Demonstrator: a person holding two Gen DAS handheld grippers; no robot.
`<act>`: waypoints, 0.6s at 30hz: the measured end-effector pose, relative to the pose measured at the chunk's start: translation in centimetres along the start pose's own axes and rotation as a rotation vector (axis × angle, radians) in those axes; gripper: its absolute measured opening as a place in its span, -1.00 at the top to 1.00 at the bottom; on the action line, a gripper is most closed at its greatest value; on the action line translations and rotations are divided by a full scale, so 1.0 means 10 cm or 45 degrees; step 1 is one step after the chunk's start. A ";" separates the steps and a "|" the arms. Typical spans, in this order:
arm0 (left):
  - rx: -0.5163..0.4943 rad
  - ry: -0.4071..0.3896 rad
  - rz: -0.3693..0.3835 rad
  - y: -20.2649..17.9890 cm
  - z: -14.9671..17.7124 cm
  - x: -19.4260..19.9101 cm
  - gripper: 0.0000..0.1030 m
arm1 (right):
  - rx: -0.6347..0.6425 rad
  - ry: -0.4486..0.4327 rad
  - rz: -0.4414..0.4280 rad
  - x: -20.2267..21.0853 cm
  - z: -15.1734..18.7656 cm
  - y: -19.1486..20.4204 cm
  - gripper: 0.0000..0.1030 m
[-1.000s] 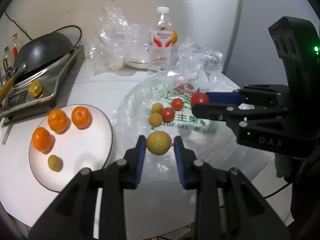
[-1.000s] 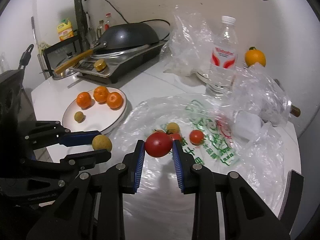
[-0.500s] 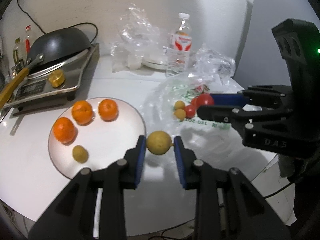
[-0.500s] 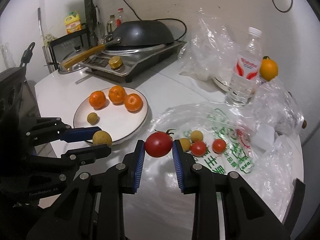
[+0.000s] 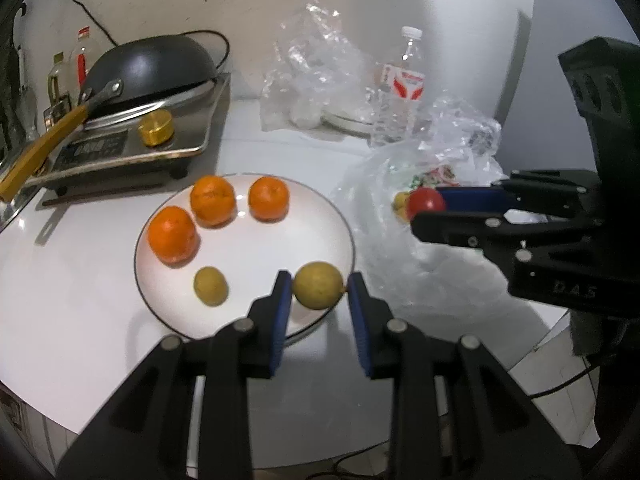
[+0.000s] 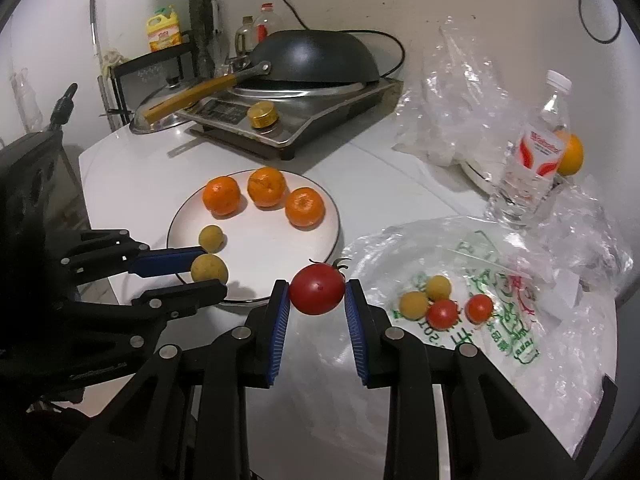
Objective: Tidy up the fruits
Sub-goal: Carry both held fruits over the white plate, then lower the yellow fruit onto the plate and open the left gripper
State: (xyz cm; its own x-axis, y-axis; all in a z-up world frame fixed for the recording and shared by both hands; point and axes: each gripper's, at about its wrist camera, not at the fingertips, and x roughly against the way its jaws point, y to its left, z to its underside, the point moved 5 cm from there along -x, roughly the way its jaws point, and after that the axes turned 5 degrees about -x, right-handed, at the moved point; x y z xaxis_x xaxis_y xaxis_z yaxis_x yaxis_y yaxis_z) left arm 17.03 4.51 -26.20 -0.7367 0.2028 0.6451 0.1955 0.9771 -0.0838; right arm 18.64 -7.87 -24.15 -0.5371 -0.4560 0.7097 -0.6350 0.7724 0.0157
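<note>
My left gripper [image 5: 319, 285] is shut on a round yellow fruit [image 5: 318, 285], held over the near right rim of the white plate [image 5: 256, 248]. On that plate lie three oranges [image 5: 212, 200] and one small yellow fruit [image 5: 210, 285]. My right gripper [image 6: 317, 289] is shut on a red tomato [image 6: 317, 289] with a green stalk, hanging between the plate [image 6: 264, 240] and the clear plastic bag [image 6: 480, 280]. On the bag lie two small yellow fruits [image 6: 414, 304] and two small tomatoes [image 6: 442, 314]. Each gripper shows in the other's view, the left gripper [image 6: 208, 270] and the right gripper [image 5: 430, 204].
A black wok [image 6: 312, 56] sits upside down on a cooktop [image 6: 280, 120] behind the plate. A water bottle [image 6: 532, 156], crumpled plastic bags [image 6: 460, 112] and an orange [image 6: 570, 156] stand at the back right. The table's front edge [image 5: 120, 372] curves close below the plate.
Both grippers have carried their fruit leftwards, from over the plastic bag towards the plate. The yellow fruit now hangs over the plate's rim; the tomato has left the bag.
</note>
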 end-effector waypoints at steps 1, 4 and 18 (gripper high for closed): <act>0.002 0.002 -0.002 0.02 0.01 0.00 0.43 | 0.002 0.003 -0.002 -0.02 0.00 0.01 0.41; 0.015 0.010 -0.016 0.11 0.04 -0.02 0.43 | 0.008 0.011 -0.011 -0.06 -0.01 0.06 0.41; 0.054 0.057 -0.020 0.30 0.14 -0.18 0.43 | 0.031 0.049 -0.048 -0.30 -0.07 0.19 0.41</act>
State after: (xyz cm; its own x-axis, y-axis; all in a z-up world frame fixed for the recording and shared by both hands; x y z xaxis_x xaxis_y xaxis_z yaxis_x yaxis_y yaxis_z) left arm 17.97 7.16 -28.69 -0.7095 0.1856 0.6799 0.1563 0.9821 -0.1049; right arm 19.47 -4.68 -25.76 -0.4911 -0.4665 0.7357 -0.6677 0.7440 0.0261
